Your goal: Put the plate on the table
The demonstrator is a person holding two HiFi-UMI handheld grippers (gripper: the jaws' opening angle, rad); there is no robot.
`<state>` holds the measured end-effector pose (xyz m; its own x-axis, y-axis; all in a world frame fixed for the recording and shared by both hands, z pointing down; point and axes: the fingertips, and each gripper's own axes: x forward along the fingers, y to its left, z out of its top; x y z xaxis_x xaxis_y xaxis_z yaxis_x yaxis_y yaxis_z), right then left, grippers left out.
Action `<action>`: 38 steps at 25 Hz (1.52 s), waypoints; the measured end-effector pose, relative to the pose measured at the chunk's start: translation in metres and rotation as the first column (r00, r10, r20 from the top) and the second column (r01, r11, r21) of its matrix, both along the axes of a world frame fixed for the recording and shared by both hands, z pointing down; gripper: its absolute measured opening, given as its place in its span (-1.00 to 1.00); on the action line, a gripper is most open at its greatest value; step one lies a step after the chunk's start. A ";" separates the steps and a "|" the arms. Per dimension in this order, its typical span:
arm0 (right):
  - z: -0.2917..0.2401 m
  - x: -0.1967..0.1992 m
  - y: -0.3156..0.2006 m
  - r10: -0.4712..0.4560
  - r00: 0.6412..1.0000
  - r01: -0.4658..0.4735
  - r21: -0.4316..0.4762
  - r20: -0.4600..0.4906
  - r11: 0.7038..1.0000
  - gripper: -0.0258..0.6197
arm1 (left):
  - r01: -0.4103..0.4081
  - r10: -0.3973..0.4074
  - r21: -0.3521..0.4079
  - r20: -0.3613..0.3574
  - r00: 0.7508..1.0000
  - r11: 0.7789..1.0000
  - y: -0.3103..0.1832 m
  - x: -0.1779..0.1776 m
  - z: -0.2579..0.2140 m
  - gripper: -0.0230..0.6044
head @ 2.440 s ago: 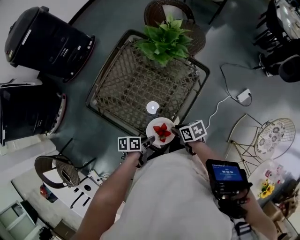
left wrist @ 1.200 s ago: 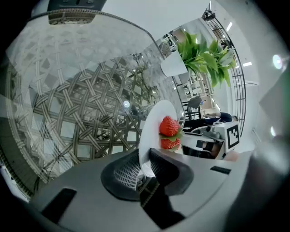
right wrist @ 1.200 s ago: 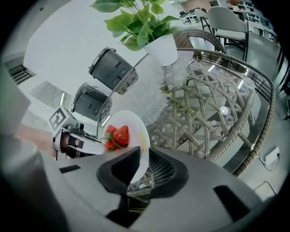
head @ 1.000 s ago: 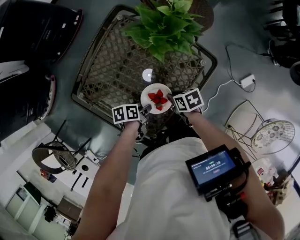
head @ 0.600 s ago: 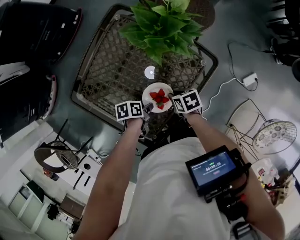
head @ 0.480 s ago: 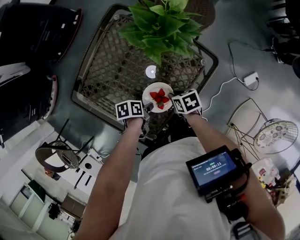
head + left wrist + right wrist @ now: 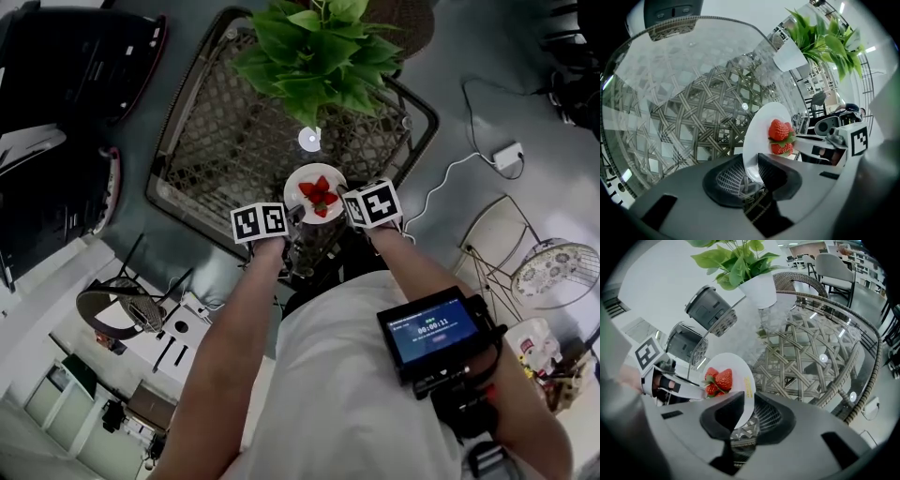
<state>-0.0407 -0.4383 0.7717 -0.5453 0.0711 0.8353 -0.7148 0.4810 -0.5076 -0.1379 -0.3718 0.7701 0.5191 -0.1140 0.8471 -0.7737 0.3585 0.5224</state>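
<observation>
— What do the right gripper's (image 7: 748, 409) fingers (image 7: 723, 418) hold?
— The near rim of a round white plate (image 7: 739, 392), pinched between them. Red strawberries (image 7: 719, 380) lie on it.
— And behind it?
— A glass-topped woven rattan bench (image 7: 811, 350), with a white-potted green plant (image 7: 761, 288) at its far side.

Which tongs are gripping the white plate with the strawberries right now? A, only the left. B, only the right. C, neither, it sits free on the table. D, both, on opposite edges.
D: the left tongs and the right tongs are each clamped on the rim of the plate, from opposite sides.
</observation>
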 end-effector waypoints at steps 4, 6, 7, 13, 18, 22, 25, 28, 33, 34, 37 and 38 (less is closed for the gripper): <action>-0.001 -0.001 -0.001 0.028 1.000 -0.028 -0.018 0.003 0.999 -0.76 | 0.006 -0.006 0.020 0.016 1.000 1.000 -0.001 -0.001 0.001 -0.68; -0.001 -0.001 -0.001 0.036 0.999 -0.036 -0.018 -0.003 0.999 -0.77 | -0.009 0.008 0.031 0.044 0.999 0.999 -0.004 -0.003 0.000 -0.68; -0.001 -0.001 -0.001 0.033 0.999 -0.034 -0.014 -0.006 0.999 -0.76 | -0.018 0.016 0.037 0.058 0.998 0.999 -0.005 -0.004 0.000 -0.68; -0.005 -0.005 -0.004 -0.046 0.998 0.048 0.058 -0.032 0.997 -0.76 | -0.035 0.034 0.012 0.082 0.996 0.999 -0.008 -0.007 0.003 -0.65; -0.002 -0.003 -0.004 -0.065 0.997 0.070 0.091 -0.050 0.993 -0.74 | -0.063 0.065 -0.037 0.070 0.995 0.997 -0.010 -0.006 0.005 -0.65; 0.001 0.002 -0.008 -0.021 0.999 0.025 0.097 -0.041 0.995 -0.73 | -0.092 0.093 -0.023 0.075 0.993 0.995 -0.012 -0.004 0.003 -0.65; 0.002 0.001 -0.008 -0.032 0.999 0.036 0.093 -0.041 0.995 -0.73 | -0.095 0.095 -0.001 0.077 0.992 0.995 -0.008 -0.004 -0.001 -0.65; 0.002 0.002 -0.008 -0.035 0.998 0.040 0.091 -0.050 0.995 -0.73 | -0.097 0.093 0.033 0.092 0.991 0.995 -0.007 -0.007 -0.005 -0.65; -0.001 -0.001 -0.005 -0.036 0.999 0.039 0.086 -0.035 0.995 -0.73 | -0.099 0.072 0.146 0.182 0.981 0.984 -0.015 -0.025 -0.012 -0.65; -0.001 -0.004 -0.006 -0.037 0.999 0.039 0.088 -0.029 0.995 -0.74 | -0.097 0.067 0.154 0.190 0.980 0.983 -0.015 -0.029 -0.013 -0.65; -0.001 -0.006 -0.007 -0.038 0.999 0.040 0.089 -0.020 0.995 -0.74 | -0.084 0.050 0.167 0.195 0.979 0.982 -0.012 -0.037 -0.018 -0.65; -0.001 -0.005 -0.007 -0.041 0.999 0.042 0.090 -0.017 0.995 -0.74 | -0.080 0.045 0.173 0.194 0.980 0.982 -0.011 -0.037 -0.019 -0.65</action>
<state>-0.0459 -0.4456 0.7709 -0.5305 0.0171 0.8475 -0.7005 0.5542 -0.4496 -0.1750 -0.3832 0.7508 0.3631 -0.2450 0.8990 -0.8822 0.2201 0.4163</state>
